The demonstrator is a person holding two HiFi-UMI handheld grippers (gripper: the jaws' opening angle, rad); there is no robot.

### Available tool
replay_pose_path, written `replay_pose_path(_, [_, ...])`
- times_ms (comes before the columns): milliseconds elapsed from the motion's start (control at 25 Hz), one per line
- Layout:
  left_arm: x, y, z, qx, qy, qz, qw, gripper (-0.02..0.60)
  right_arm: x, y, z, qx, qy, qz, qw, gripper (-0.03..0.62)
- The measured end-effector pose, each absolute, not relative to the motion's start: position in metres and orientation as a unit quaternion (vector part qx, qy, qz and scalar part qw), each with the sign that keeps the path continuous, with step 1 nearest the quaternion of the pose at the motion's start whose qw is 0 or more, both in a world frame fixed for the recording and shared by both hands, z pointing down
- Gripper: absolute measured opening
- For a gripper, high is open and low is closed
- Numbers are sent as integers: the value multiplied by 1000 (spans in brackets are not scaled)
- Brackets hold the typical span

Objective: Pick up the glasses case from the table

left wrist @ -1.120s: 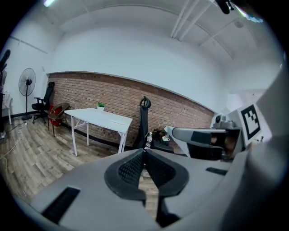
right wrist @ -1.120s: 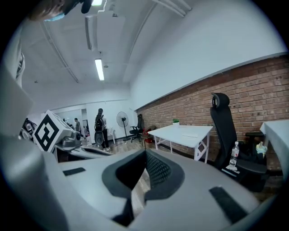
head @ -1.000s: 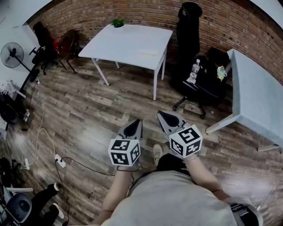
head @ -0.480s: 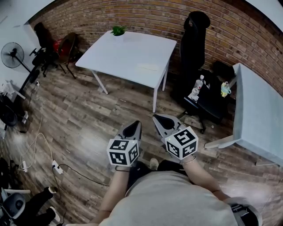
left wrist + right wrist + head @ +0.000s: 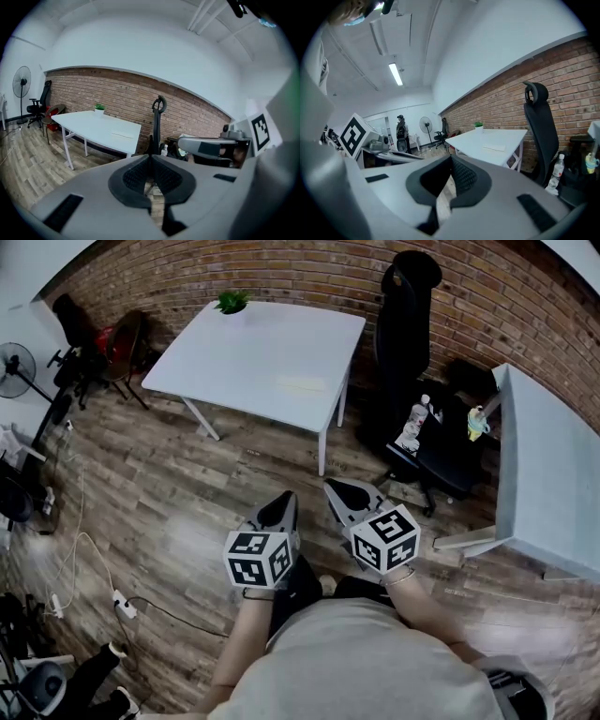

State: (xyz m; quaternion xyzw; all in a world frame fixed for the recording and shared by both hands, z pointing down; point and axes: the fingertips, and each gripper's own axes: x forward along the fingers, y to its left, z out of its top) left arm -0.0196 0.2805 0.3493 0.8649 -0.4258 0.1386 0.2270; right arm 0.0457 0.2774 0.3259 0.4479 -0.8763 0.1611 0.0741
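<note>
The glasses case [image 5: 302, 384] is a pale flat shape lying near the right side of the white table [image 5: 234, 362]. It also shows small in the left gripper view [image 5: 122, 135] and the right gripper view [image 5: 493, 147]. My left gripper [image 5: 281, 505] and right gripper [image 5: 339, 493] are held side by side over the wooden floor, well short of the table. Each has its jaws shut with nothing between them. In the gripper views the left gripper [image 5: 151, 157] and right gripper [image 5: 451, 159] both point toward the table.
A small potted plant [image 5: 232, 302] stands at the table's far corner. A tall black office chair [image 5: 405, 296] stands right of the table, and another chair holds a bottle [image 5: 412, 424]. A second white table [image 5: 548, 474] lies at the right. A cable and power strip [image 5: 122, 604] lie on the floor at left.
The white table has come nearer and grown larger in the head view. Both grippers have travelled forward together over the floor, still shut.
</note>
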Motion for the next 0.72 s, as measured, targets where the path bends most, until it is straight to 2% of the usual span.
replay_pose_path(400, [-29, 160, 363, 871, -407, 146, 234, 17, 46, 166, 348, 470, -859, 185, 81, -2])
replay_pose_path(720, [-54, 38, 374, 880, -374, 163, 243, 17, 18, 53, 351, 487, -846, 199, 90, -2])
